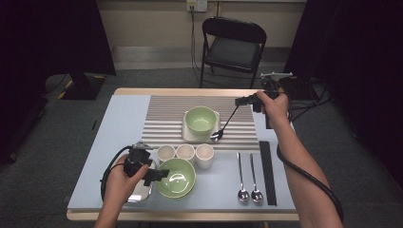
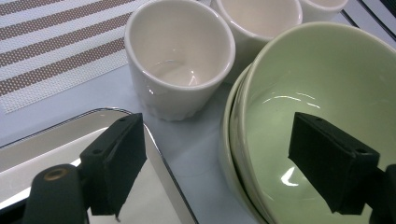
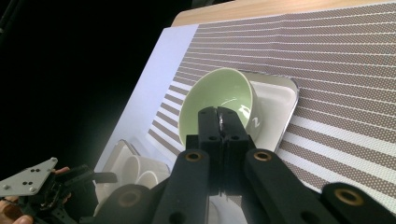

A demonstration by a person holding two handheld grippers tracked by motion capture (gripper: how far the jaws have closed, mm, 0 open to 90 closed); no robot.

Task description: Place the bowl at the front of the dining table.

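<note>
The right forearm reaches up the right side of the table, its hand raised over the far right edge of the striped placemat (image 1: pixel 171 118), and the right gripper (image 1: pixel 243 101) is clenched on the handle of a spoon (image 1: pixel 223 125) that slants down to the left, its bowl at the rim of the white tray (image 1: pixel 186 135) bearing a green bowl (image 1: pixel 200 119). The left hand (image 1: pixel 121 183) rests low at the near left, its left gripper (image 2: pixel 219 161) released, one jaw over the steel tray (image 2: pixel 51 144) and the other inside the stacked green bowls (image 2: pixel 327 79), just beside three white cups (image 1: pixel 185 153).
</note>
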